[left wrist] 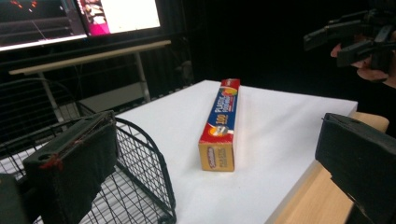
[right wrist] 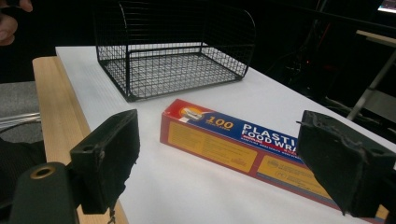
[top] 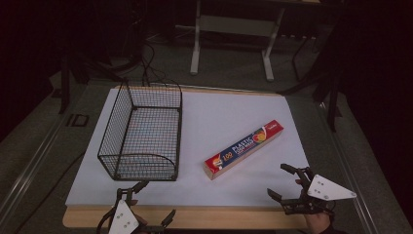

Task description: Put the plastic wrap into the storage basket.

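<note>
Two hand-held grippers hover at the near edge of the table (top: 195, 214), both with jaws spread wide and holding nothing. The right hand-held gripper (top: 287, 184) faces the plastic wrap box (top: 243, 149), which lies flat just ahead of it, untouched. The left hand-held gripper (top: 148, 204) sits close before the empty wire basket (top: 141, 131). Nothing looks done yet; grasping and moving the box remains. The right gripper view reads the box's side lettering, and the left gripper view shows monitors (left wrist: 79, 16) beyond.

Overhead plus two low opposing table-edge views
</note>
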Demonstrator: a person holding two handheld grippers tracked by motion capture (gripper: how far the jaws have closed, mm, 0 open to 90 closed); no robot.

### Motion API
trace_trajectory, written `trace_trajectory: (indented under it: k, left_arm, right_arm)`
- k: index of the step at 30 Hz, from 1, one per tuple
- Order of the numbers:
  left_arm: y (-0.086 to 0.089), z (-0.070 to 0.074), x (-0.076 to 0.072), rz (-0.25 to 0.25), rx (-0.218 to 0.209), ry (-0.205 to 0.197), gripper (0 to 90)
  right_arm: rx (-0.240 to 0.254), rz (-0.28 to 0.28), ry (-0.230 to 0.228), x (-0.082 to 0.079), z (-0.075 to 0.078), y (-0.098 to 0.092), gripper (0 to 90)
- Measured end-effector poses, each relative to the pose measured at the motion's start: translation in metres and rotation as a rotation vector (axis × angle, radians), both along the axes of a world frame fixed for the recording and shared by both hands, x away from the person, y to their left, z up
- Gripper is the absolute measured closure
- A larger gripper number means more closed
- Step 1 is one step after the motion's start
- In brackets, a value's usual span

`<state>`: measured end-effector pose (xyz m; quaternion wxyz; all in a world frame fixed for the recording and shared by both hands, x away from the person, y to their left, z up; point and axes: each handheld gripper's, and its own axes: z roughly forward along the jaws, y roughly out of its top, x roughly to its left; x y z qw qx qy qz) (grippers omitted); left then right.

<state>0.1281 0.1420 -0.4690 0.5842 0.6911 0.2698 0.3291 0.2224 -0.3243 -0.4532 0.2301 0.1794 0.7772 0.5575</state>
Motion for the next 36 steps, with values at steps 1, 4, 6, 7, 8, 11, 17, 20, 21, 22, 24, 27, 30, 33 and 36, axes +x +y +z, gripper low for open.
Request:
trace_trajectory:
  k: [1,4,6,7,8,11,17,20,21,22,24,27,30,33,36]
  left_arm:
    - [0.0,0.0,0.0,0.0,0.001,0.003,0.0]
    - [0.0,-0.001,0.001,-0.003,0.005,0.011,0.0]
    - [-0.001,-0.001,0.001,-0.008,0.008,0.01,0.0]
    - [-0.001,-0.001,0.001,-0.013,0.005,0.01,0.0]
    - [-0.001,-0.001,0.0,-0.015,0.005,0.008,0.0]
    - [0.0,-0.001,0.0,-0.021,0.0,0.009,0.0]
    - [-0.001,-0.001,0.0,-0.019,0.005,0.009,0.0]
    - [-0.001,-0.001,0.0,-0.024,0.01,0.011,0.0]
    - [-0.002,-0.001,0.0,-0.025,0.011,0.011,0.0]
    - [-0.002,-0.001,0.0,-0.026,0.013,0.012,0.0]
    - [-0.002,-0.001,-0.001,-0.025,0.016,0.012,0.0]
    - [-0.001,-0.001,-0.001,-0.022,0.013,0.012,0.0]
    - [0.0,-0.001,-0.001,-0.021,0.007,0.017,0.0]
    - [0.0,-0.001,0.0,-0.025,0.007,0.019,0.0]
    - [0.0,-0.002,0.0,-0.025,0.01,0.02,0.0]
  right_arm:
    - [-0.004,0.006,0.001,0.0,0.0,0.0,13.1]
    - [-0.005,0.014,0.005,0.001,0.0,0.0,12.8]
    - [-0.01,0.023,0.015,0.001,0.0,0.002,12.6]
    - [-0.014,0.033,0.024,0.002,0.0,0.002,11.8]
    - [-0.018,0.036,0.03,0.003,0.0,0.003,11.7]
    - [-0.021,0.069,0.046,0.004,0.001,0.005,11.6]
    - [-0.027,0.092,0.078,0.007,0.0,0.008,14.8]
    - [-0.039,0.075,0.086,0.008,-0.001,0.01,14.9]
    - [-0.043,0.073,0.087,0.008,-0.001,0.011,14.9]
    - [-0.045,0.086,0.094,0.008,0.0,0.011,15.0]
    - [-0.053,0.114,0.112,0.009,0.002,0.013,14.9]
    - [-0.091,0.173,0.146,0.013,0.006,0.019,12.8]
    - [-0.146,0.209,0.193,0.019,0.008,0.022,11.3]
    - [-0.215,0.17,0.191,0.024,0.008,0.024,11.2]
    - [-0.282,0.217,0.225,0.028,0.006,0.026,10.7]
